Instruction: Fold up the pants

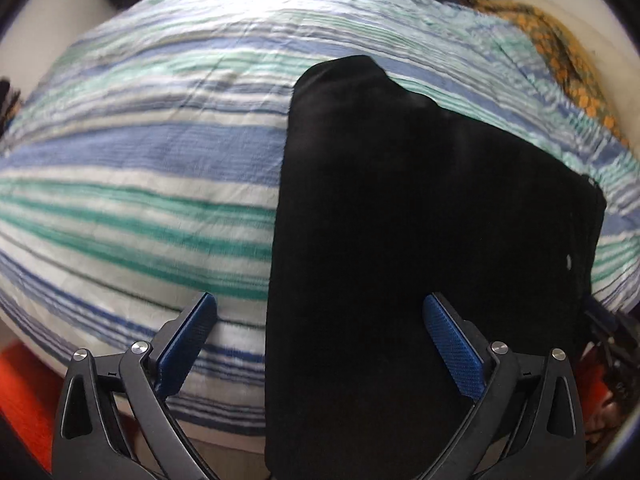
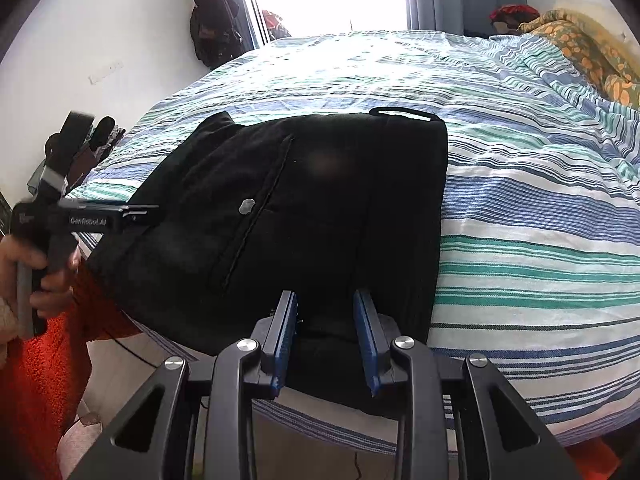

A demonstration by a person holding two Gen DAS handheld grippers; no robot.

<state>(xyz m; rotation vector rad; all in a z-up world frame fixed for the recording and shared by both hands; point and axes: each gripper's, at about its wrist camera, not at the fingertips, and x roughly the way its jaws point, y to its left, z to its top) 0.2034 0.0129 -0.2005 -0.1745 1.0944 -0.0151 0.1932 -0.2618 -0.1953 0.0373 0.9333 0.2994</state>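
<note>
Black pants (image 2: 304,208) lie folded in a rough rectangle on the striped bed, near its front edge; they also show in the left wrist view (image 1: 420,220). My left gripper (image 1: 320,308) is wide open, hovering above the pants' left front edge, holding nothing; it appears from the side in the right wrist view (image 2: 136,211), held in a hand. My right gripper (image 2: 326,300) is partly open over the pants' front edge, with nothing between its blue pads (image 2: 366,332).
The bed has a blue, green and white striped cover (image 2: 520,220). A yellow patterned blanket (image 2: 592,52) lies at the back right. A red rug (image 2: 44,364) covers the floor in front. Dark bags hang on the wall (image 2: 212,20).
</note>
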